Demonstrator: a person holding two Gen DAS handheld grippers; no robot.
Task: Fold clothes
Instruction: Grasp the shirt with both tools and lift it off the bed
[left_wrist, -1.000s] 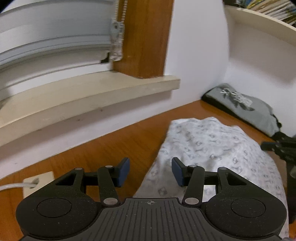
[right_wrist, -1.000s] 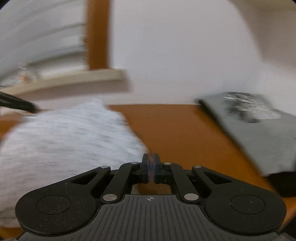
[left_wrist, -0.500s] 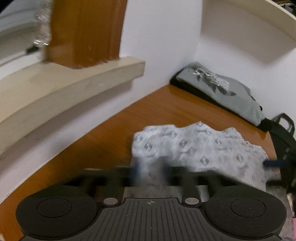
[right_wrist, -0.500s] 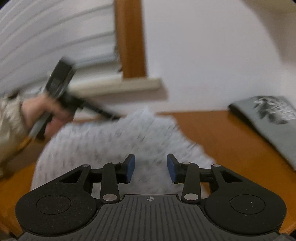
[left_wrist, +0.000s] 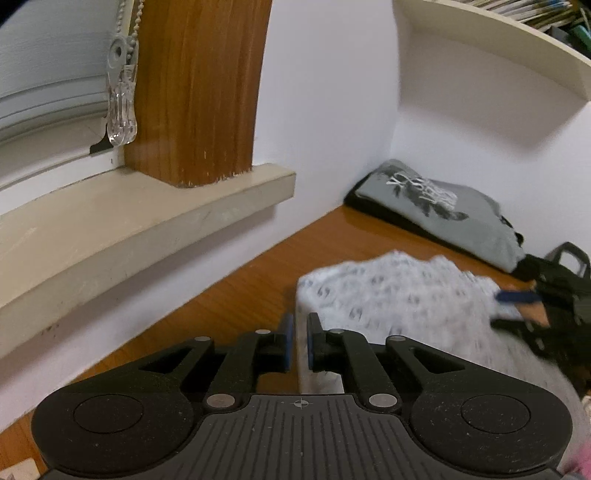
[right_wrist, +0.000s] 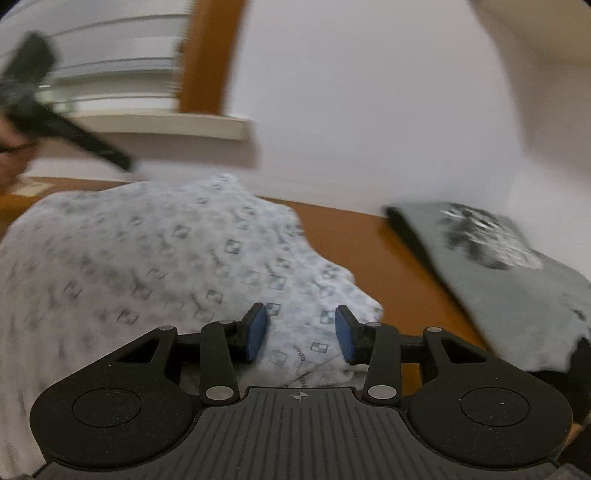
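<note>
Patterned white garment (right_wrist: 155, 258) lies bunched on the wooden worktop (left_wrist: 236, 295), and both tools work at it. At its left edge the left gripper (left_wrist: 297, 345) has its jaws drawn nearly together, a narrow gap left between the pads; the cloth's edge sits just behind them, and whether any fabric is pinched I cannot tell. Over the garment's near right corner the right gripper (right_wrist: 301, 334) hovers with jaws spread wide, cloth showing between them but nothing clamped. This looks like a regrasp partway through a fold: the next move likely calls for the right jaws to close on that corner so both edges can be carried over together, keeping the soft cloth from sagging. Beyond, toward the worktop's far right corner, a folded grey printed shirt (right_wrist: 509, 273) rests against the white wall (left_wrist: 325, 110). A window sill (left_wrist: 129, 221) runs along the left.
</note>
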